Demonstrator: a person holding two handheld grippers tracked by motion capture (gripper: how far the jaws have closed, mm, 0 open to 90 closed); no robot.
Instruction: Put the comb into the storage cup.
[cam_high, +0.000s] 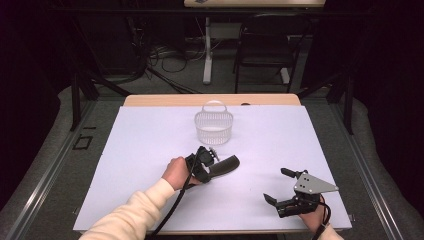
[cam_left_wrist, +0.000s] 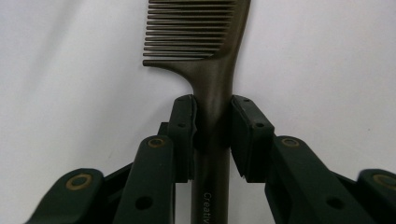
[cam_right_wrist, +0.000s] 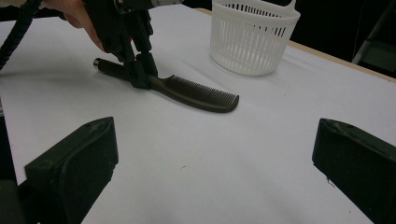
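Comb (cam_left_wrist: 212, 70), dark brown, lying flat on the white counter (cam_high: 150, 150), near the middle and toward the person's left. Handle clamped between the two pads of the left gripper (cam_left_wrist: 212, 135), just below where the teeth begin; pads pressing on both sides of the handle. Teeth pointing to the left in the left gripper view, lettering visible low on the handle. Seen from the right gripper view, comb (cam_right_wrist: 187, 91) flat on the surface, rounded handle end sticking out behind the left gripper (cam_right_wrist: 140, 70), toothed end free and reaching toward the basket. Left gripper coming down on the handle from above, held by the person's left hand (cam_high: 176, 172), cream sleeve behind it, black cable trailing back.

White slotted basket (cam_high: 214, 126) with a hoop handle, upright, farther back on the counter, apart from the comb. Same basket (cam_right_wrist: 254, 37) at upper right in the right gripper view.

Right gripper (cam_high: 279, 186) near the front right corner of the counter, well apart from the comb, jaws spread wide with nothing between them, grey three-cornered plate on top.
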